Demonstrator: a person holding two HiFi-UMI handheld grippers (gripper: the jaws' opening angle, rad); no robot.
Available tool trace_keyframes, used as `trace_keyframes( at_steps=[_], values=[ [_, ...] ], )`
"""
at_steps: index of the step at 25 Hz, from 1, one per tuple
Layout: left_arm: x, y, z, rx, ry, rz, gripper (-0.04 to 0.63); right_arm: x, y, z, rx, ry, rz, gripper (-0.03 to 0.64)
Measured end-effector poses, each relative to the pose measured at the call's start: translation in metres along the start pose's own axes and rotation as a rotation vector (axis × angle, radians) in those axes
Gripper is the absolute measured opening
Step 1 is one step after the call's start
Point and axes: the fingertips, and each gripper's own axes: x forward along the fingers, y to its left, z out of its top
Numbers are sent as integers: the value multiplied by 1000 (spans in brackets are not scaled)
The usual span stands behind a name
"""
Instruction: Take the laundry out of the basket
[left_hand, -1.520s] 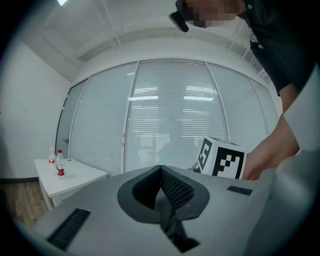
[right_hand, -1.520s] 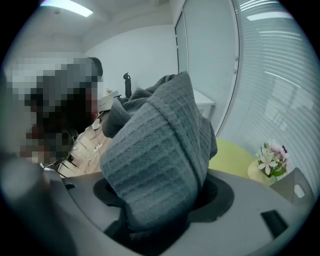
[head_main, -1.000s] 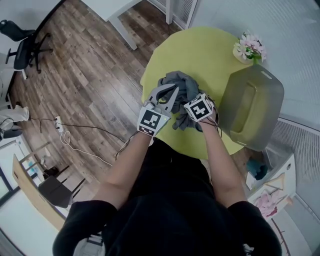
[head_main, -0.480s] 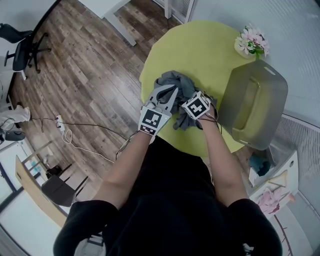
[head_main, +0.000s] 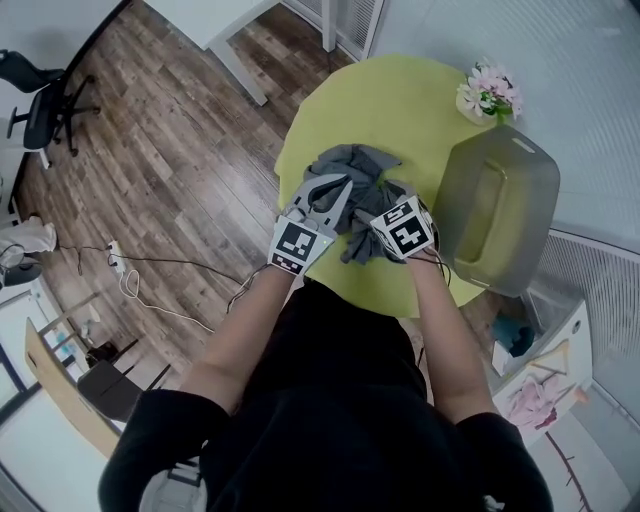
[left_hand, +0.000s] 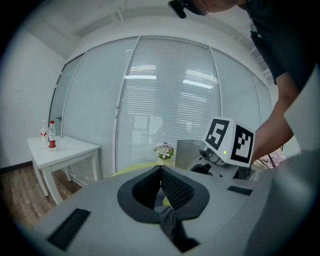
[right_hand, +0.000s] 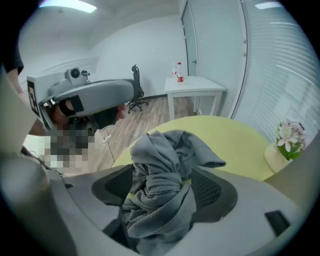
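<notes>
A heap of grey laundry (head_main: 362, 165) lies on the round yellow-green table (head_main: 400, 95), beside the olive-grey basket (head_main: 470, 205), whose inside looks bare. My left gripper (head_main: 340, 190) is at the heap's near left edge; its tips (left_hand: 161, 172) meet and a fold of grey cloth (left_hand: 168, 220) is pinched low between the pads. My right gripper (head_main: 378, 215) is at the heap's near right side. Its jaws (right_hand: 162, 175) are opening, with a bunched grey garment (right_hand: 160, 165) standing between them and a gap showing at the right pad (right_hand: 212, 187).
A pot of pink and white flowers (head_main: 488, 95) stands on the table behind the basket. A white side table (right_hand: 192, 85) with bottles and an office chair (right_hand: 135, 92) stand on the wooden floor beyond. A cable and power strip (head_main: 125, 270) lie on the floor at left.
The right gripper has drawn slightly back toward my body at the heap's near edge. The left gripper has hardly moved. The laundry stays on the table.
</notes>
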Motion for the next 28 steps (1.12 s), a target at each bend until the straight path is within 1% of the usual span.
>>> trace_keyframes(
  at_steps=[5, 9, 12, 13, 14, 16, 17, 20, 24, 27, 28],
  values=[
    [-20, -8, 31, 25, -29, -51, 9, -55, 10, 29, 60, -167, -30, 368],
    [-33, -19, 52, 43, -42, -91, 9, -94, 20, 39, 90, -277, -62, 368],
    [-45, -29, 65, 47, -50, -129, 9, -129, 31, 50, 109, -397, -86, 354],
    [-49, -33, 71, 52, -55, -144, 9, -142, 35, 56, 112, -444, -98, 328],
    [-53, -37, 76, 58, -61, -160, 9, -155, 38, 61, 113, -495, -114, 274],
    [-60, -49, 88, 68, -73, -199, 9, -183, 44, 71, 109, -602, -153, 113],
    [-63, -55, 93, 74, -78, -218, 9, -196, 47, 75, 107, -651, -168, 83],
    [-68, -74, 112, 97, -96, -266, 9, -226, 51, 80, 110, -749, -206, 47],
    [-70, -95, 136, 91, -148, -303, 9, -258, 55, 80, 125, -844, -233, 29],
    [-73, -107, 151, 84, -181, -321, 9, -280, 64, 84, 98, -908, -243, 25],
    [-75, -110, 156, 93, -181, -326, 9, -286, 67, 85, 89, -923, -247, 23]
  ],
)
